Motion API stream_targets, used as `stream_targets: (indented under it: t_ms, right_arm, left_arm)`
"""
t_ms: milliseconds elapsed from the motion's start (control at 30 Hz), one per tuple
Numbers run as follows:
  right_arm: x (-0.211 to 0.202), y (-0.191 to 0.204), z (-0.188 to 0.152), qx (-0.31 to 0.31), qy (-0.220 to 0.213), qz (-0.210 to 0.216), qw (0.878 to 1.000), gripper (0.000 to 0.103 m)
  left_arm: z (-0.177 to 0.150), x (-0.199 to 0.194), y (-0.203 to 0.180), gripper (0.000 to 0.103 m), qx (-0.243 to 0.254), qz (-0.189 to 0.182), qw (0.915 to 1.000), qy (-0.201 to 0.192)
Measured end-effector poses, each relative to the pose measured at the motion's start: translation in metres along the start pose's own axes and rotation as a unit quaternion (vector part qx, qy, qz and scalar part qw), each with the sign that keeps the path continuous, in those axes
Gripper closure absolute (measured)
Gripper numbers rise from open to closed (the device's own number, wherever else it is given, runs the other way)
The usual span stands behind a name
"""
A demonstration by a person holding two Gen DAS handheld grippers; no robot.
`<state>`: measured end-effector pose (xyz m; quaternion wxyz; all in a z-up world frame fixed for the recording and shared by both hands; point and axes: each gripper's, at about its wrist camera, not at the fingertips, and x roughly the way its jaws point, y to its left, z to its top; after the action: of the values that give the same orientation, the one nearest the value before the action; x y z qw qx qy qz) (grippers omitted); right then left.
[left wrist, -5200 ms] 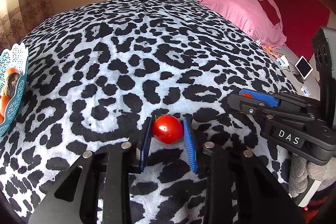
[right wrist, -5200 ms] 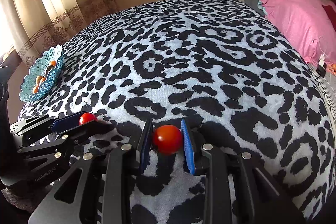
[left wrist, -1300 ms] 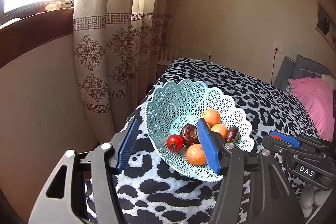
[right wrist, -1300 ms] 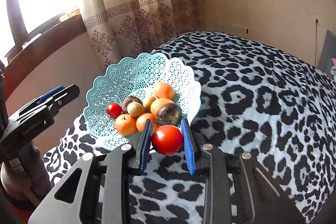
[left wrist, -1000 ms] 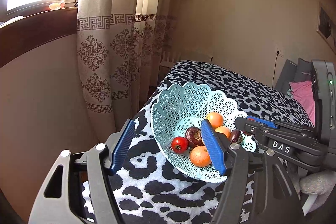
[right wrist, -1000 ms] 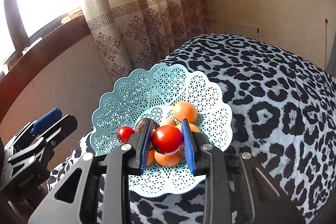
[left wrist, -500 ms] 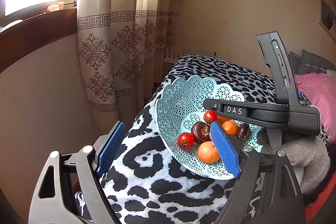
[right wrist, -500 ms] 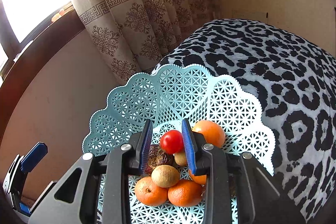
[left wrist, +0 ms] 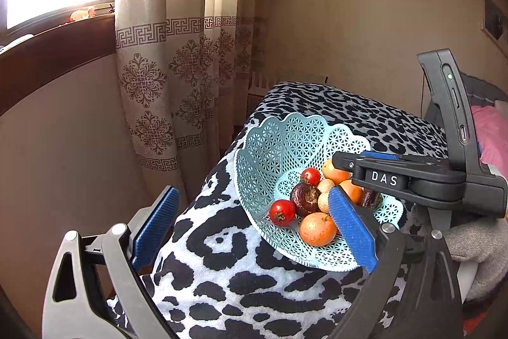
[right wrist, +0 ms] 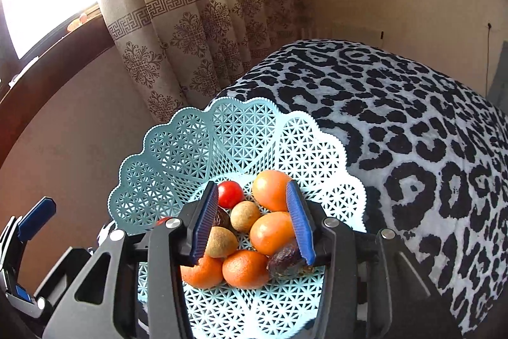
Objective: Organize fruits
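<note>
I held my right gripper (right wrist: 252,223) over the basket (right wrist: 190,154), jaws spread and empty, so the tomato (right wrist: 230,194) could rest among the oranges (right wrist: 273,232) without rolling out. My left gripper (left wrist: 254,231) hung wide open beside the basket, holding nothing, clear of the rim. A second tomato (left wrist: 282,212) lay near the front wall.

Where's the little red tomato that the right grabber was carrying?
In the right wrist view the tomato lies in the blue basket, toward its back, left of an orange and just beyond the open right gripper.
</note>
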<state>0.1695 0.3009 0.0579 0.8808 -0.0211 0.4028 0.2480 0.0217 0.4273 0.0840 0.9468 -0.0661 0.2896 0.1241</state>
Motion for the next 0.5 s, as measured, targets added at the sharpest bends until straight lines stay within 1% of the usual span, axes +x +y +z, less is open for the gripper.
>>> stream_targets:
  t_ms: [267,333,367,400,433,500]
  right_arm:
    - [-0.026,-0.001,-0.012,-0.027,-0.033,-0.050,0.998,0.058]
    - [-0.034,0.001,-0.016,-0.035,-0.042,-0.061,0.997,0.057]
    - [-0.037,0.001,-0.018,-0.038,-0.046,-0.064,0.996,0.051]
    - [-0.041,0.001,-0.021,-0.041,-0.051,-0.067,0.996,0.039]
    - [-0.045,0.001,-0.023,-0.042,-0.057,-0.069,0.995,0.035]
    - [-0.051,0.002,-0.026,-0.048,-0.066,-0.078,0.994,0.034]
  left_arm:
    - [0.001,-0.003,-0.001,0.007,0.003,0.001,1.0000,-0.004]
    - [0.000,-0.004,-0.004,0.006,0.010,0.009,0.9999,-0.006]
    - [0.000,-0.005,-0.006,0.005,0.014,0.012,0.9998,-0.007]
    - [0.000,-0.005,-0.007,0.004,0.017,0.012,0.9997,-0.008]
    - [0.000,-0.005,-0.008,0.004,0.018,0.012,0.9997,-0.008]
    - [0.000,-0.006,-0.009,0.003,0.020,0.011,0.9997,-0.009]
